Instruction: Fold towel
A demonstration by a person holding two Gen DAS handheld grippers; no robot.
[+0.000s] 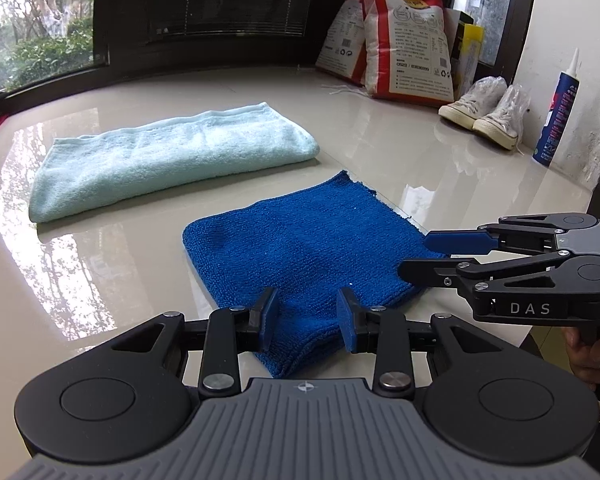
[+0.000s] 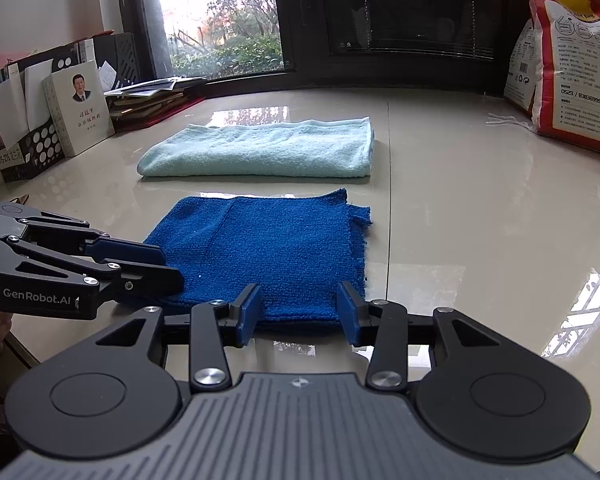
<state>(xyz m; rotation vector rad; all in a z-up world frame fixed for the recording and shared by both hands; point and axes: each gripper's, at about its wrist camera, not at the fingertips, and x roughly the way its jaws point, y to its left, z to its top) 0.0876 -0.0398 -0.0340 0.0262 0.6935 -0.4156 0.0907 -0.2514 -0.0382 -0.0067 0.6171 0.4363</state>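
Note:
A dark blue towel (image 1: 300, 248) lies folded in layers on the glossy tabletop; it also shows in the right wrist view (image 2: 268, 248). My left gripper (image 1: 308, 320) is open, its fingers either side of the towel's near corner, just above it. My right gripper (image 2: 298, 312) is open over the towel's near edge. In the left wrist view the right gripper (image 1: 416, 254) comes in from the right at the towel's right edge. In the right wrist view the left gripper (image 2: 168, 268) comes in from the left at the towel's left corner. Neither holds cloth.
A folded light blue towel (image 1: 172, 164) lies behind the dark one, also in the right wrist view (image 2: 260, 152). Rice bags (image 1: 404, 40), white shoes (image 1: 484, 116) and a sealant tube (image 1: 556, 112) stand at the back right. Books and file boxes (image 2: 52, 116) stand at the left.

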